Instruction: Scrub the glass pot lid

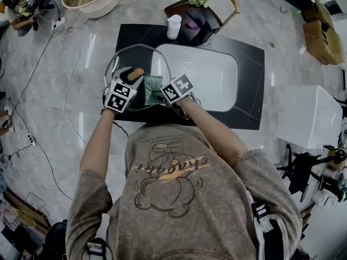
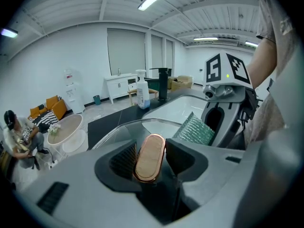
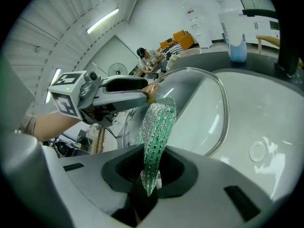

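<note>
Glass pot lid [image 1: 127, 56]: in the head view it is held over the near left corner of the white sink [image 1: 217, 75], which is set in a black tabletop [image 1: 249, 96].
Left gripper [image 1: 130, 79]: its fingers are closed on the lid's oval knob [image 1: 135, 73] and carry the lid.
Right gripper [image 1: 162, 93]: it sits just beside the left one, with a green scouring cloth [image 1: 152, 85] lying between them over the glass.
Left gripper view, grip: both fingers [image 2: 124, 158] flank the copper-rimmed knob [image 2: 149, 156] and press on it. The clear glass spreads out beyond.
Left gripper view, cloth: the cloth [image 2: 194, 129] rests at the glass on the right, in front of the other gripper.
Right gripper view, grip: the fingers [image 3: 178, 167] are shut on the cloth's lower end [image 3: 151, 175], and the cloth stands up towards the knob.
Right gripper view, lid: its rim [image 3: 221, 99] curves above the sink basin.
Step in hand: this looks like the scrubbing itself, with one gripper steadying the lid and the other working the cloth.
Next move calls for: a firm hold on the knob while the cloth rubs across the glass out to the rim. Pressure should stay modest so the lid does not twist in the grip.
</note>
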A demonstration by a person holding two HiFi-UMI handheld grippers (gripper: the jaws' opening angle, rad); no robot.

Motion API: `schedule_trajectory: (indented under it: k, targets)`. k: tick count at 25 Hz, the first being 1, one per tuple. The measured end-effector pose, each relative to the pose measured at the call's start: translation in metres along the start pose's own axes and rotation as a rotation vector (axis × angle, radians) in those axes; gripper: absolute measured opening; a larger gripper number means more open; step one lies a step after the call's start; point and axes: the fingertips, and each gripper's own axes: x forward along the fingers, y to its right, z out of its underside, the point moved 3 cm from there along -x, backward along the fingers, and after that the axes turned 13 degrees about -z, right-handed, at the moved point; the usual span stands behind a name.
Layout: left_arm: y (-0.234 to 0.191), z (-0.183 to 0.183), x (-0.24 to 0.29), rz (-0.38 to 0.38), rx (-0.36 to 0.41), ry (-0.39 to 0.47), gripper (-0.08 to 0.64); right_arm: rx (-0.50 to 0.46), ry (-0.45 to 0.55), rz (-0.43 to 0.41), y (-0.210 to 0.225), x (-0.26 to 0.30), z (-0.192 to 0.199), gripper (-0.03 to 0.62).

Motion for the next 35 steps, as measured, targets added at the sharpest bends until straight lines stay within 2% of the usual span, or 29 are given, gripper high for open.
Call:
schedule_trajectory:
  k: [7,17,28,35]
  targets:
    - [0.001,0.004,0.000,-0.013,0.011,-0.018,0.193,0.010,0.009,0.026,0.017,-0.016,-0.014,0.087]
    - [0.002,0.002,0.001,-0.011,0.012,-0.018,0.192,-0.126,-0.096,0.136,0.038,-0.027,-0.072,0.086]
    - [0.003,0.001,0.000,-0.003,0.001,-0.018,0.192,-0.250,-0.235,0.187,0.048,-0.012,-0.123,0.087]
    - [-0.001,0.002,0.001,0.001,-0.008,-0.022,0.190,-0.312,-0.282,0.200,0.050,0.010,-0.158,0.086]
